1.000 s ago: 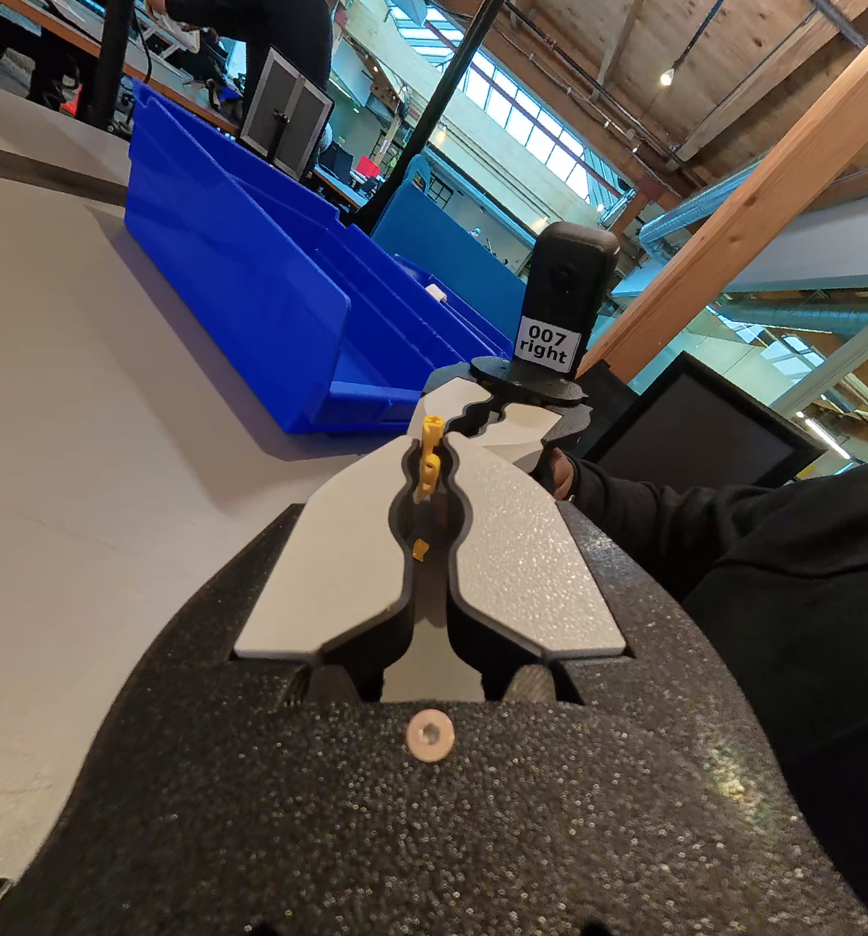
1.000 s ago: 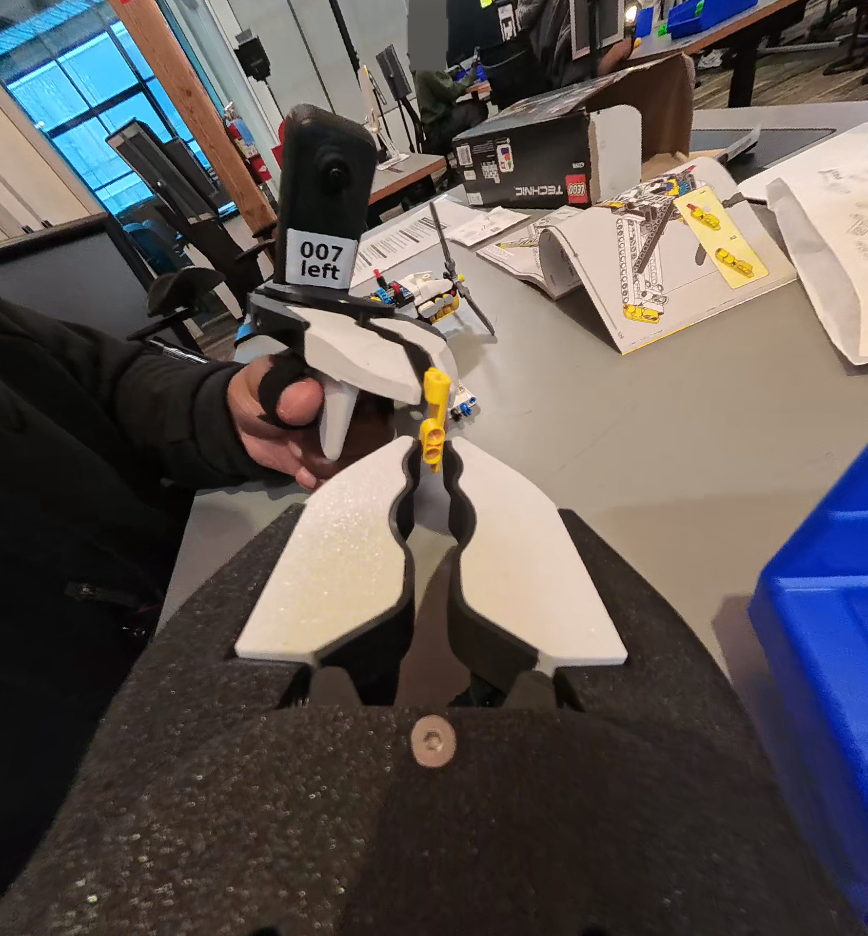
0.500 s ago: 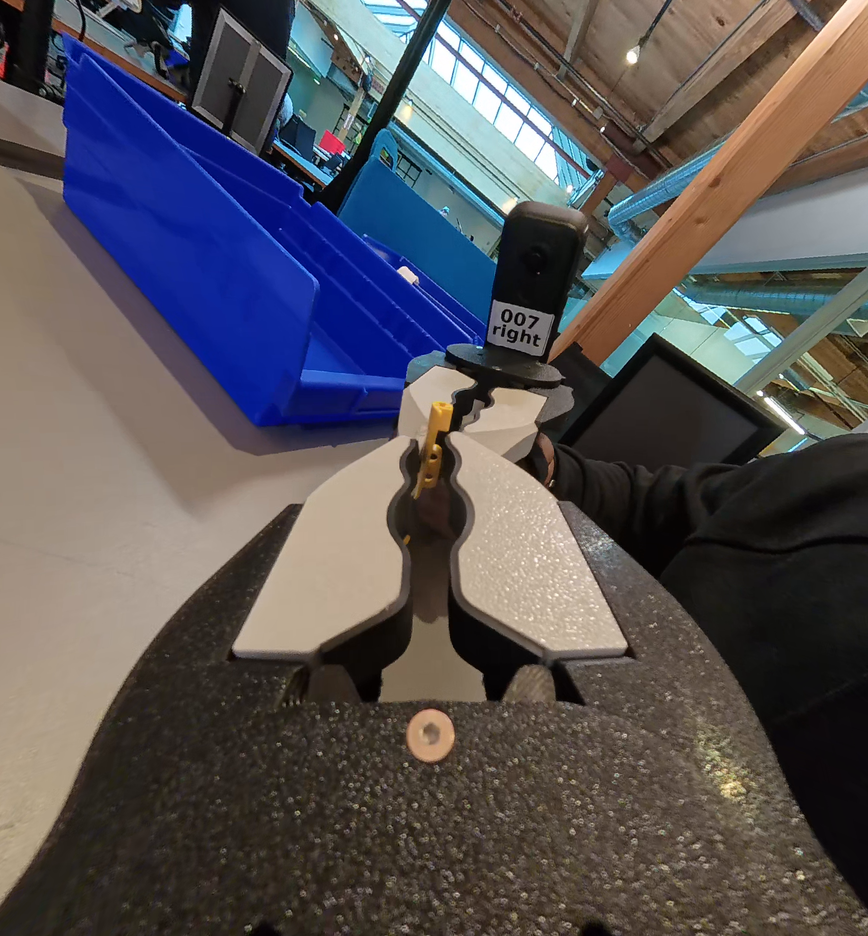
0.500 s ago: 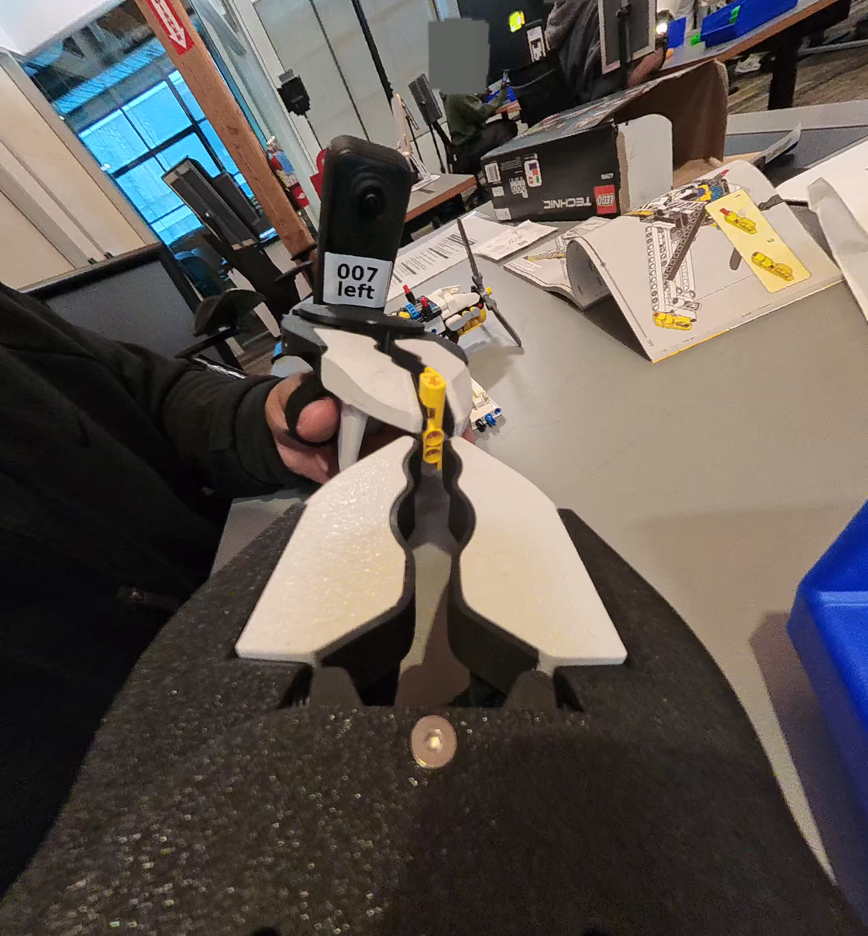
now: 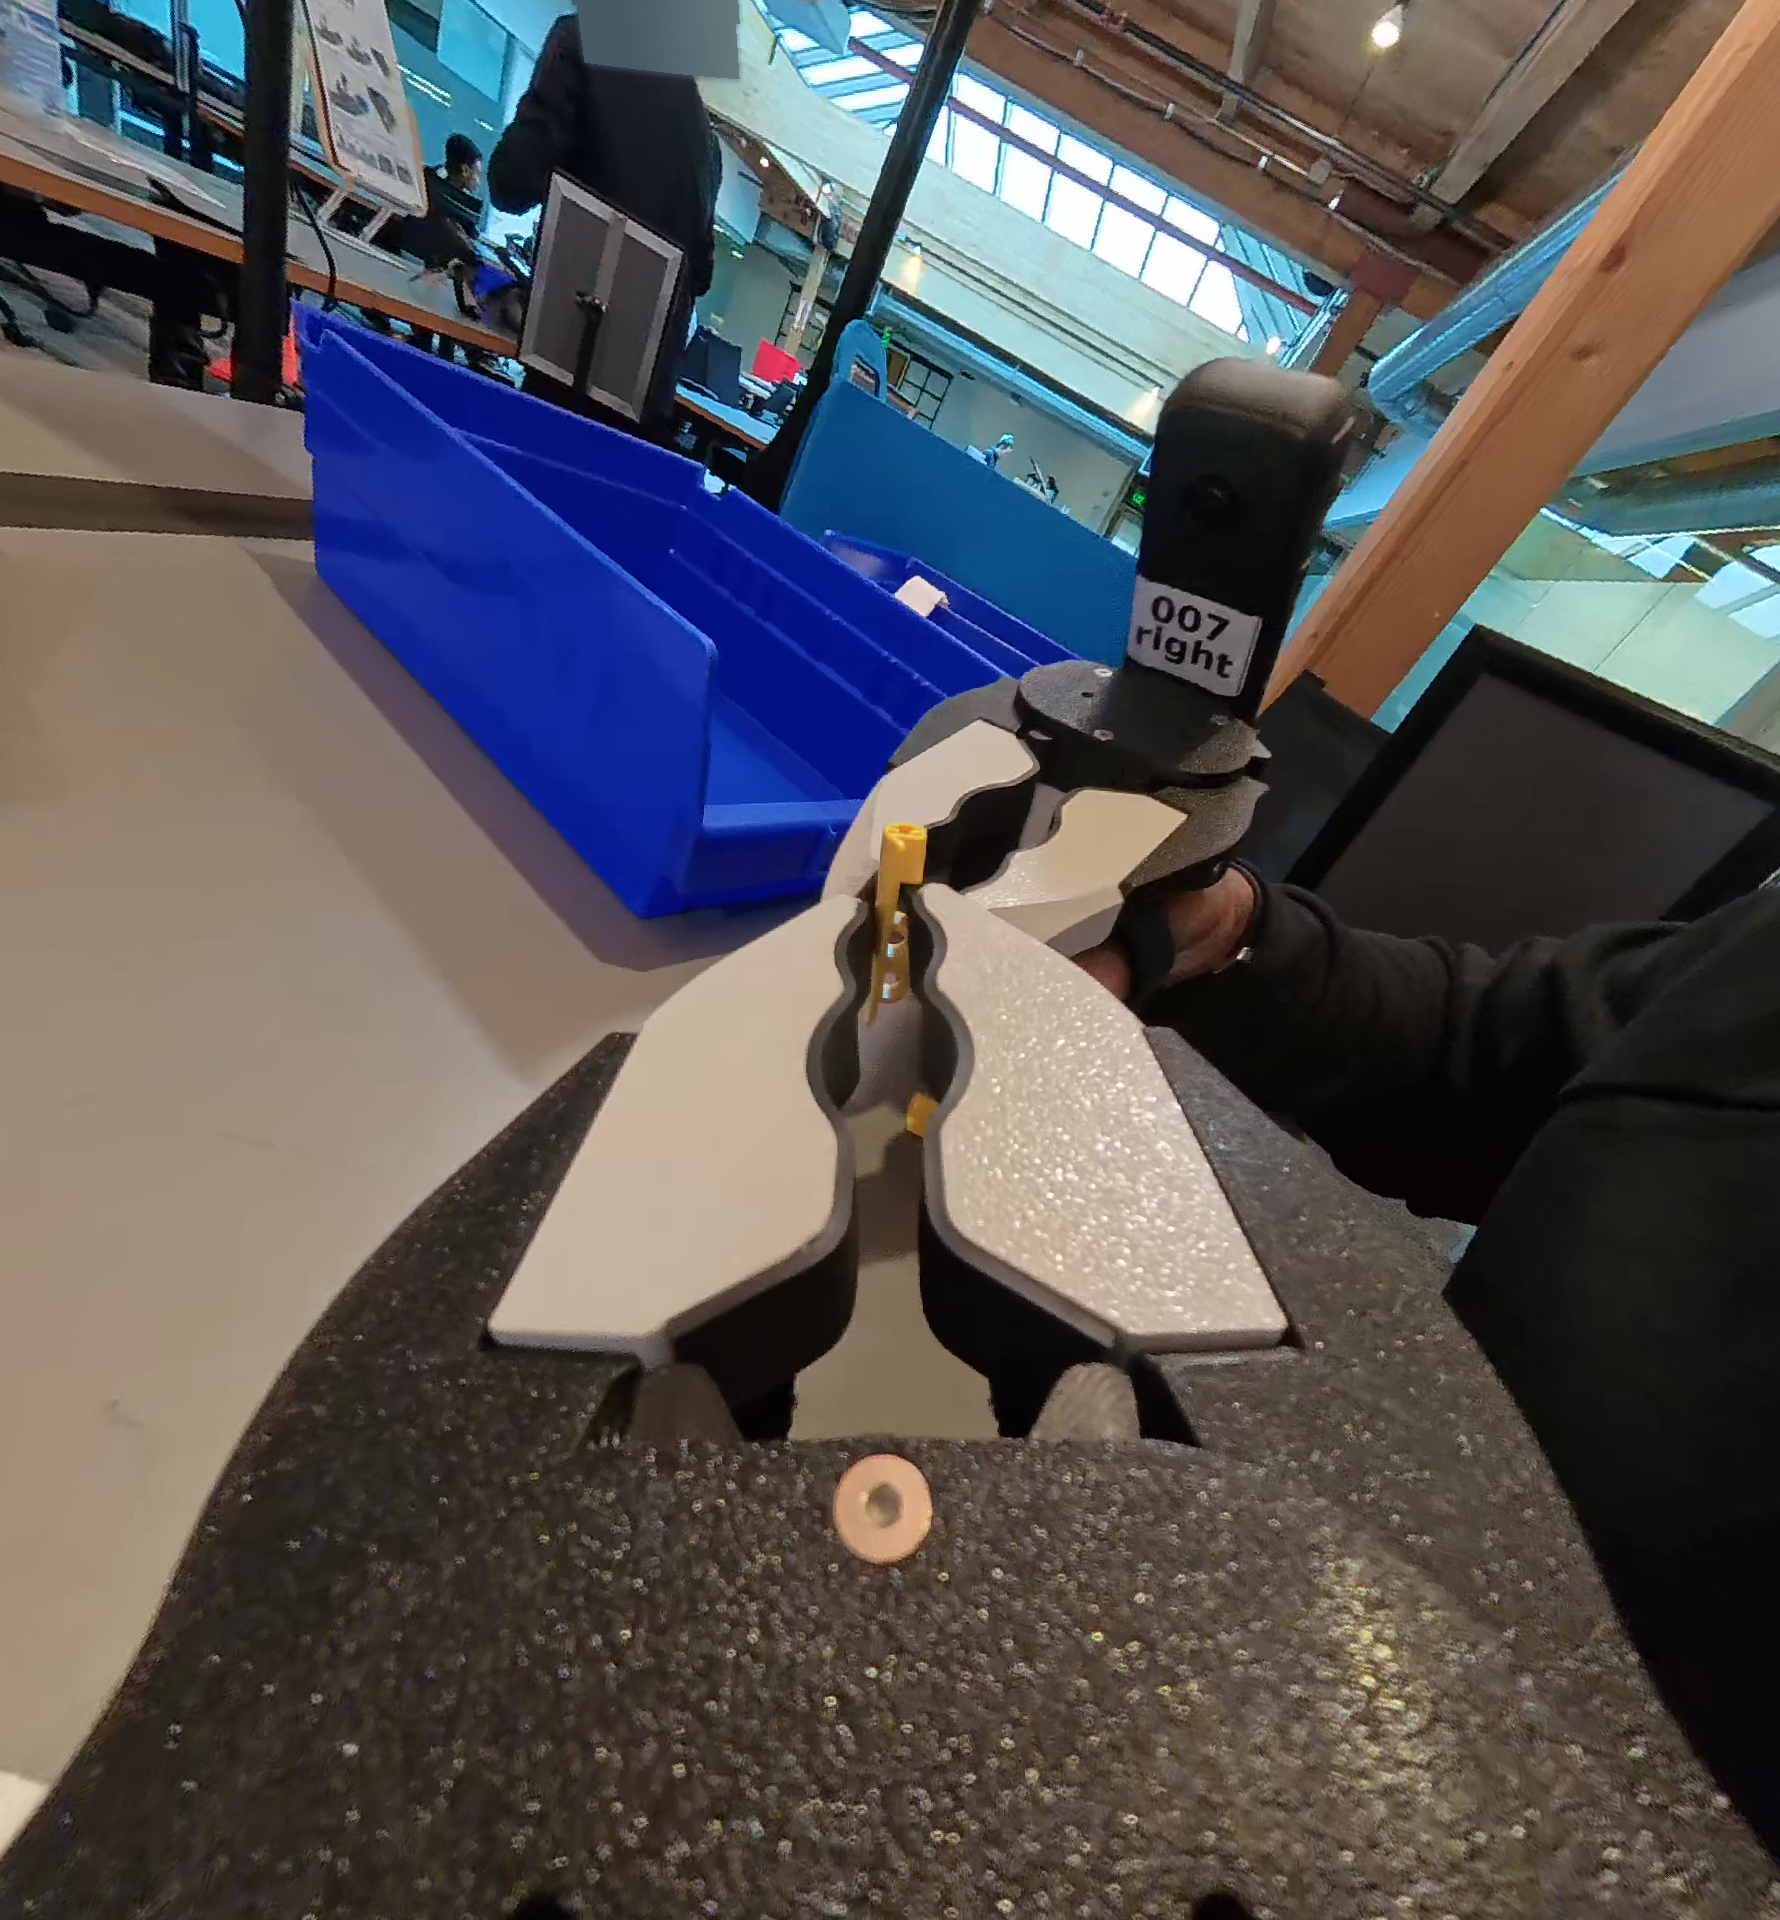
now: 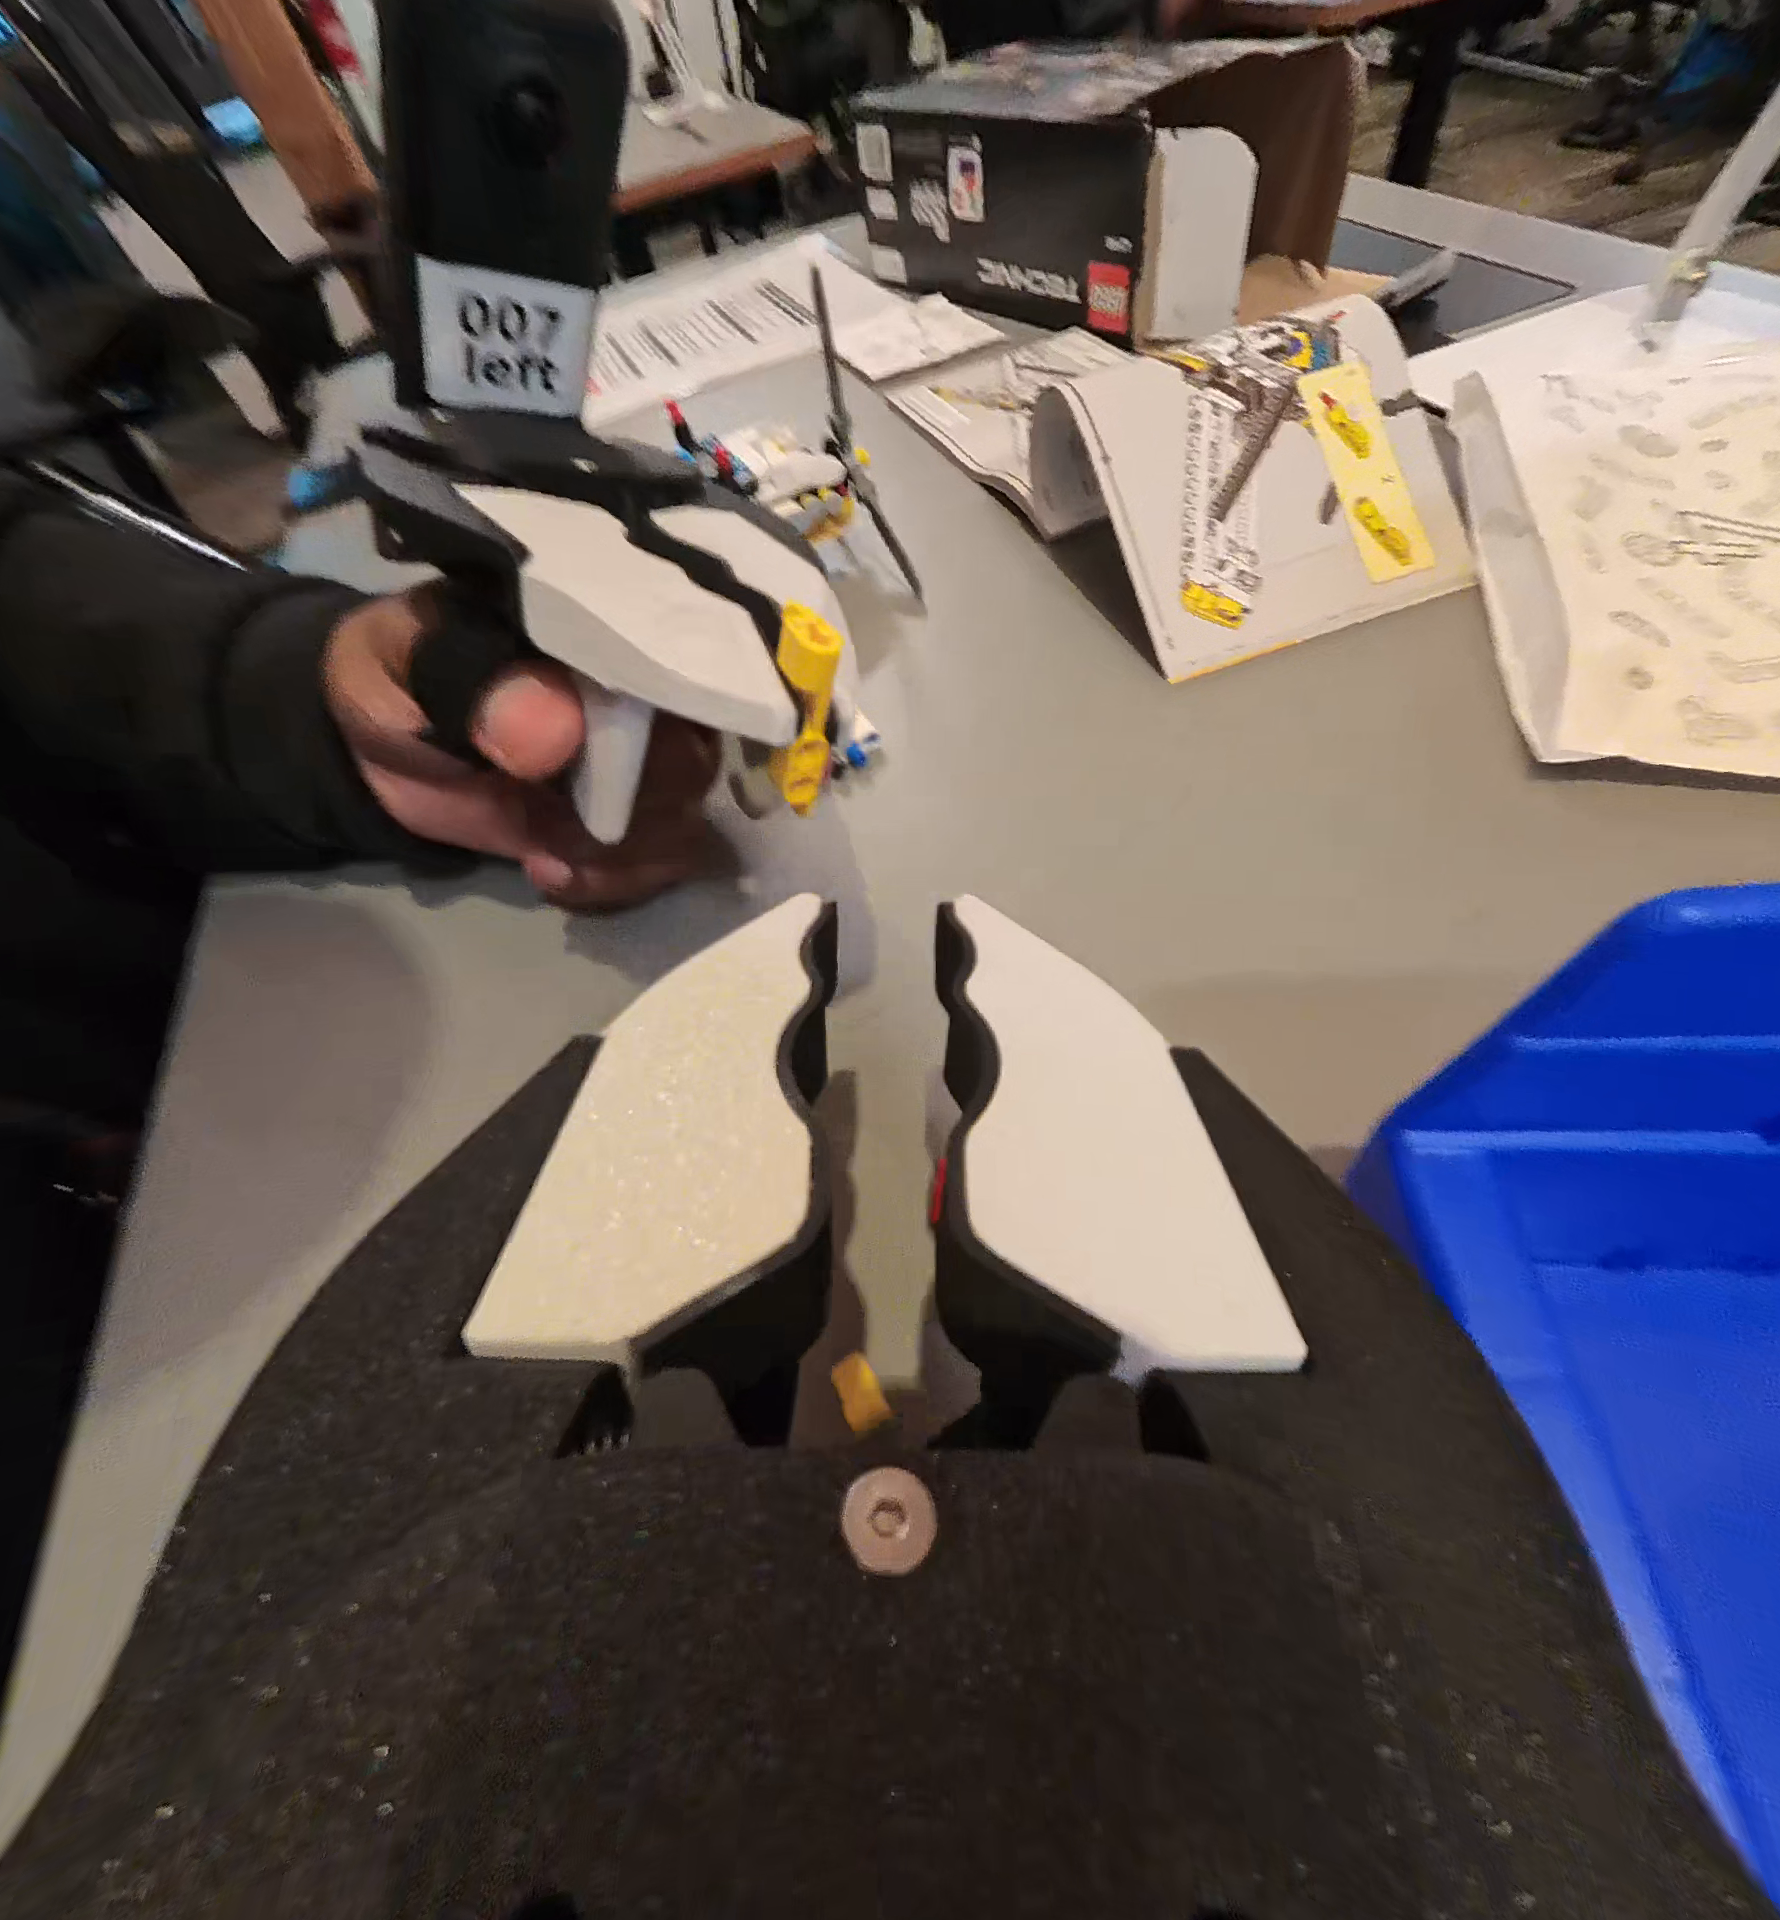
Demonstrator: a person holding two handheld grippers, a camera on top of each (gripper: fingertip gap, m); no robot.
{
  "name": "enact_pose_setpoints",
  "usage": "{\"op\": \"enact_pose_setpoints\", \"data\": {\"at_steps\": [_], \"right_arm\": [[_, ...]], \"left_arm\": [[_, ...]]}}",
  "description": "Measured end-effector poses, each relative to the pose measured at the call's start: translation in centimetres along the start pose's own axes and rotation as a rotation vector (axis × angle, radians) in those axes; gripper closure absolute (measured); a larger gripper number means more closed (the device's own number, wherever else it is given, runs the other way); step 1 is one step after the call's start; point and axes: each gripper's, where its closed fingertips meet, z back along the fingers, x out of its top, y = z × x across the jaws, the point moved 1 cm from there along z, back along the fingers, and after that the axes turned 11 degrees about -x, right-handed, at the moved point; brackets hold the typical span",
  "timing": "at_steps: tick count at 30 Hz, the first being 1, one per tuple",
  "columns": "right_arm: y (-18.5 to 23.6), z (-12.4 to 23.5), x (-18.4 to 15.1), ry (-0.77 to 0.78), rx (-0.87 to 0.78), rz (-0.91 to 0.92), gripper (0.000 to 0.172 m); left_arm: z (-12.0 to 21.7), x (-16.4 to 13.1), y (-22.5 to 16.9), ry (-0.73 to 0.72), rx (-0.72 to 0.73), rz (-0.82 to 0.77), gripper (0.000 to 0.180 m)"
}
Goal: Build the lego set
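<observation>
Fingers of the left gripper [image 5: 891, 909] are pinching a yellow pin [image 5: 894, 914] at their tips, almost fully closed on it, so it is standing upright above the grey table [image 5: 190, 987] with both ends sticking out where they can be reached. Right gripper [image 6: 884, 920] is waiting just in front of it with jaws apart and nothing between them. Blue bin [image 6: 1644, 1195] is sitting at its right side. Booklet [image 6: 1260, 499] is lying open behind, pages facing the person, beside a half-built model [image 6: 813, 488]
</observation>
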Motion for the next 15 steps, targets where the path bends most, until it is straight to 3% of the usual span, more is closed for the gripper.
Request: {"op": "enact_pose_setpoints", "data": {"at_steps": [9, 15], "right_arm": [[-2.0, -0.1, -2.8, 0.175, -0.128, 0.157, 0.154], [-2.5, 0.6, -3.7, 0.230, -0.098, 0.151, 0.154]], "left_arm": [[0.6, 0.4, 0.1, -0.003, -0.013, 0.034, 0.175], [0.9, 0.4, 0.4, -0.004, -0.009, 0.069, 0.175]]}}
